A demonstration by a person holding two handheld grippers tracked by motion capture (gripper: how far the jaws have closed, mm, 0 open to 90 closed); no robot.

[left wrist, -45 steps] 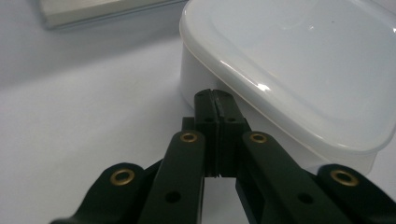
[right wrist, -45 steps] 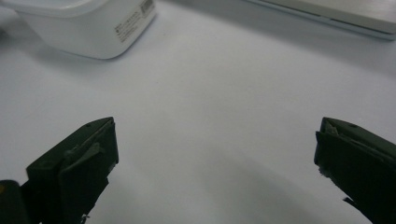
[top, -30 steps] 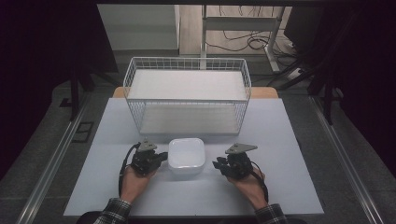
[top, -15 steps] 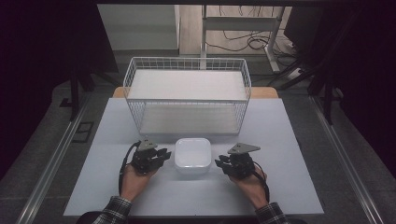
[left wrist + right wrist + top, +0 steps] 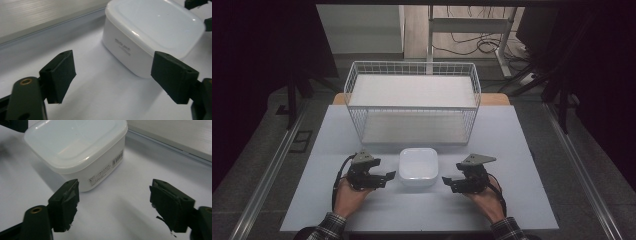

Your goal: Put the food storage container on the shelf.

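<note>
A white lidded plastic container (image 5: 417, 166) rests on the white table between my two grippers. My left gripper (image 5: 387, 177) sits just left of it, and its jaws have just been opening; nothing is between them. In the left gripper view the container (image 5: 152, 32) lies ahead of the spread gripper (image 5: 120, 75), apart from the pads. My right gripper (image 5: 447, 182) sits just right of the container, its jaws also just opened and empty. The right gripper view shows the container (image 5: 80, 150), with a label on its side, ahead of the gripper (image 5: 113, 202).
A white wire basket (image 5: 412, 102) stands behind the container, across the far half of the table. Table edges (image 5: 412, 227) run near my forearms at the front. Dark floor, metal rails and cables surround the table.
Both grippers went from shut to open and drew slightly away from the container, which now rests on the table a little farther right than a second ago.
</note>
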